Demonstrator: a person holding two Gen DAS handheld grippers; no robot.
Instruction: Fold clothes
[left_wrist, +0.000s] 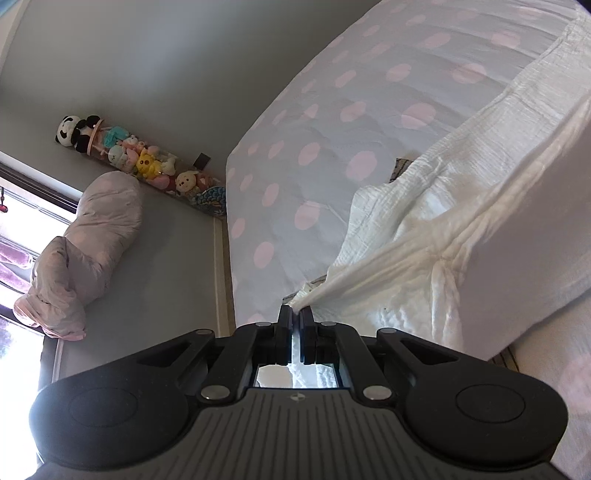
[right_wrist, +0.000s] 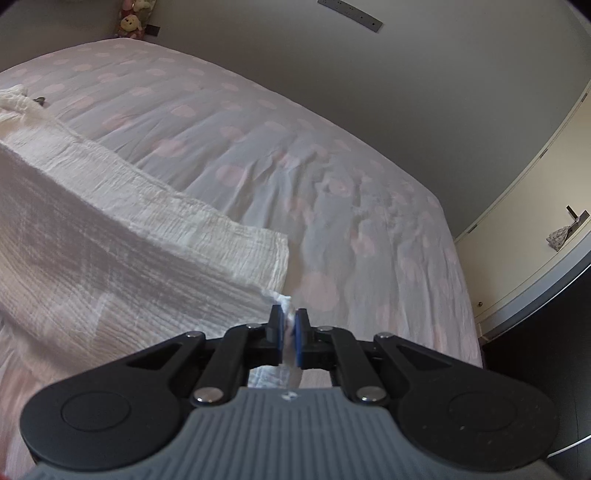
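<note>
A white crinkled garment (left_wrist: 443, 206) is stretched above a bed covered in a pale sheet with pink dots (left_wrist: 314, 122). My left gripper (left_wrist: 295, 312) is shut on one bunched corner of it, the cloth pulled taut up to the right. In the right wrist view the same garment (right_wrist: 110, 229) spreads to the left, partly lifted off the bed sheet (right_wrist: 295, 147). My right gripper (right_wrist: 290, 317) is shut on another corner, white cloth pinched between its blue pads.
A rolled duvet (left_wrist: 81, 251) and a clear tube of plush toys (left_wrist: 140, 158) stand by the grey wall left of the bed. A window (left_wrist: 22, 229) is at far left. A cream wardrobe (right_wrist: 535, 206) stands right of the bed.
</note>
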